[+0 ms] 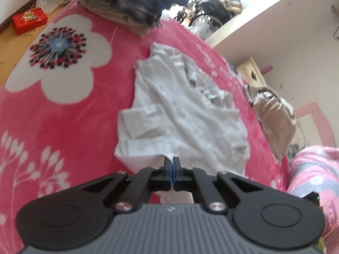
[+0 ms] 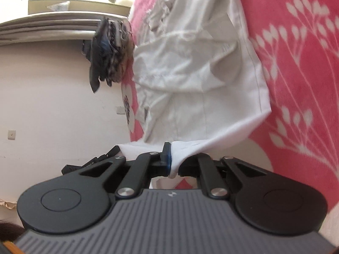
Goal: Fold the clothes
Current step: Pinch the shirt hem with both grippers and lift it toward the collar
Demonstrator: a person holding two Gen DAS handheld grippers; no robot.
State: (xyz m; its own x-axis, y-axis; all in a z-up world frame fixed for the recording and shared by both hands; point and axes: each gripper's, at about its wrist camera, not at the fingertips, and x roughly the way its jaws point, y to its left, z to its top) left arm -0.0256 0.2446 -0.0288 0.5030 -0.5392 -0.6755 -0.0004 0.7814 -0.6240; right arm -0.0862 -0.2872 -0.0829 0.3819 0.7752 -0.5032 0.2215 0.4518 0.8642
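The left claw (image 1: 172, 163) is clenched on the near hem of the white garment (image 1: 180, 110), and the right claw (image 2: 169, 158) pinches another part of that same edge. From both claws the garment runs away, rumpled, across the pink flowered blanket (image 1: 63, 97). Beyond the garment sits a stack of dark folded clothes (image 1: 131, 2). Any label on the cloth is probably too blurred to read.

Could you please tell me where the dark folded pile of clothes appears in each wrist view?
Left wrist: dark folded pile at top centre-left, beyond the white shirt.
Right wrist: pile at left of centre, beside the shirt.
Shared landmark: pink floral blanket.
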